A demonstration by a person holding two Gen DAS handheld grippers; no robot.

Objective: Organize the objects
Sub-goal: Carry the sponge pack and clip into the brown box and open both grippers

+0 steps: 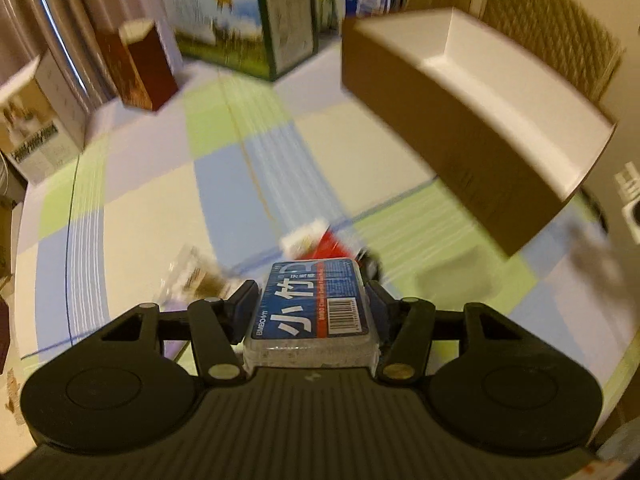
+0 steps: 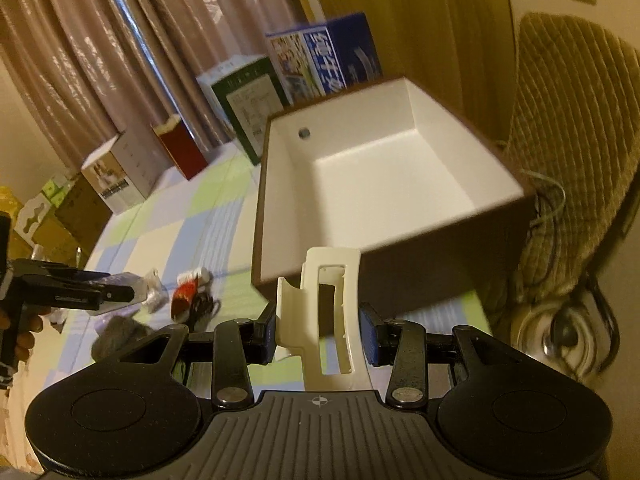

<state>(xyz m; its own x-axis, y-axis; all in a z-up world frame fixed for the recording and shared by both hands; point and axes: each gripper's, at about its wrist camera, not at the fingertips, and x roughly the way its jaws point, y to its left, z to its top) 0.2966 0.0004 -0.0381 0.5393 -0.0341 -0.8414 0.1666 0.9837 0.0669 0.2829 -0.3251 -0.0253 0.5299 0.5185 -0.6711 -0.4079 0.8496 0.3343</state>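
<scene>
Between left gripper [image 1: 312, 304] pads: tissue pack [image 1: 316, 304], soft, light, clamped mid-sides; right gripper [image 2: 318, 320] clamps stiff plastic clip [image 2: 332, 312].

Both views are lit by warm, yellowish indoor light of moderate level; the source itself is outside the frames. Colours carry an amber cast.

Left wrist view: strong motion blur across the checked cloth [image 1: 152, 200], the cartons [image 1: 244, 20] at the back and the small items lying ahead. The blue packet [image 1: 316, 300] close to the lens stays sharp. The brown box [image 1: 460, 120] throws a soft shadow on the cloth beneath it.

Right wrist view: milder blur. The curtain [image 2: 100, 52] shows a bright vertical glare streak. The box's white interior [image 2: 380, 176] is evenly lit, with shaded corners.

Fisheye distortion bends straight edges outward; the corners vignette to black.
</scene>
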